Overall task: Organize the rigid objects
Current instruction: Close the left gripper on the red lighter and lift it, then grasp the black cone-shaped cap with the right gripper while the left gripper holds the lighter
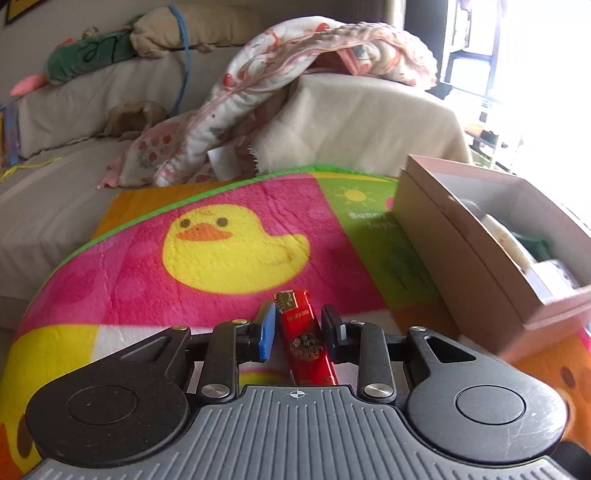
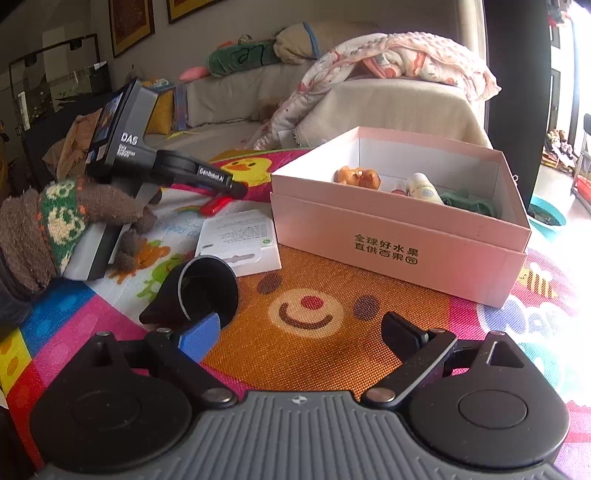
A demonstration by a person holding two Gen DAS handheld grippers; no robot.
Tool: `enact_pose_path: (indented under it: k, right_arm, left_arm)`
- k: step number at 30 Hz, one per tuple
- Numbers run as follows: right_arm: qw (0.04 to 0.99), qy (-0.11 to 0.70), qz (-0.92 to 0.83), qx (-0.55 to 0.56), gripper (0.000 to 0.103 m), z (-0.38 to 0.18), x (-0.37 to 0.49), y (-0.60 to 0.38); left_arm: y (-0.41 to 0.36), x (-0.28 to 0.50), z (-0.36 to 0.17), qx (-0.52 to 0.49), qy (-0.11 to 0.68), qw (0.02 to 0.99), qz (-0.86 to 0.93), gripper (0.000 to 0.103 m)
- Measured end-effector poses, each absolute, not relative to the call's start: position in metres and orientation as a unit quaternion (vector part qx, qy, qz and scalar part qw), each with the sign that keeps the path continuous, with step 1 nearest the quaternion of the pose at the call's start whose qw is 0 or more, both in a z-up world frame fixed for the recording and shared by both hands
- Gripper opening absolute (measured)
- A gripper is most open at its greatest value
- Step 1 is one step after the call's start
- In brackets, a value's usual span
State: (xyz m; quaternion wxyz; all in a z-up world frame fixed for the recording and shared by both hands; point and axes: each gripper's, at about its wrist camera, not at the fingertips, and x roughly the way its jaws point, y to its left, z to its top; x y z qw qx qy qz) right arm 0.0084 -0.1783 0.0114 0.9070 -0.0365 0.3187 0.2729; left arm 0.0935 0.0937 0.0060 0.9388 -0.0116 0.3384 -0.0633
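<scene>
A colourful play mat [image 1: 229, 236] is being shown spread under everything, with a yellow duck [image 1: 229, 251] printed on its pink panel and a smiling bear face [image 2: 314, 314] printed on its orange panel. Beyond the far edge of the mat, a sofa [image 1: 74, 155] under a beige cover is being seen. A patterned pink and white blanket [image 1: 295, 66] is being draped over the right armrest of the sofa and down onto the seat. A green plush toy [image 1: 88, 55] is being rested along the top of the backrest at far left, beside a beige cushion [image 1: 207, 26]. Framed pictures [image 2: 131, 24] are being displayed on the far left wall.
</scene>
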Motion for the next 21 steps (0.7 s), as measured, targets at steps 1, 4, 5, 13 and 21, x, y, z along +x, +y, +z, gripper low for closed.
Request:
enact_pose_path:
  k: [1, 4, 5, 13, 21]
  right_arm:
    - [0.909, 0.311, 0.276, -0.034, 0.095, 0.013, 0.006, -0.180]
    - [0.908, 0.297, 0.296, -0.009, 0.095, 0.020, 0.001, -0.182]
    - [0.904, 0.297, 0.306, -0.002, 0.095, 0.022, -0.001, -0.181]
    - [0.892, 0.305, 0.323, -0.077, 0.095, 0.021, -0.003, -0.126]
    - [0.916, 0.297, 0.201, -0.179, 0.095, 0.010, -0.001, -0.131]
  left_arm:
    - [0.092, 0.082, 0.007, -0.005, 0.338, 0.938, -0.074, 0.030]
    - [0.088, 0.042, 0.008, 0.009, 0.343, 0.933, -0.106, 0.030]
    - [0.089, 0.029, 0.008, 0.009, 0.344, 0.932, -0.114, 0.030]
    - [0.096, -0.021, 0.008, -0.034, 0.347, 0.930, -0.119, 0.030]
    - [0.092, -0.028, 0.006, -0.051, 0.336, 0.935, -0.095, 0.030]
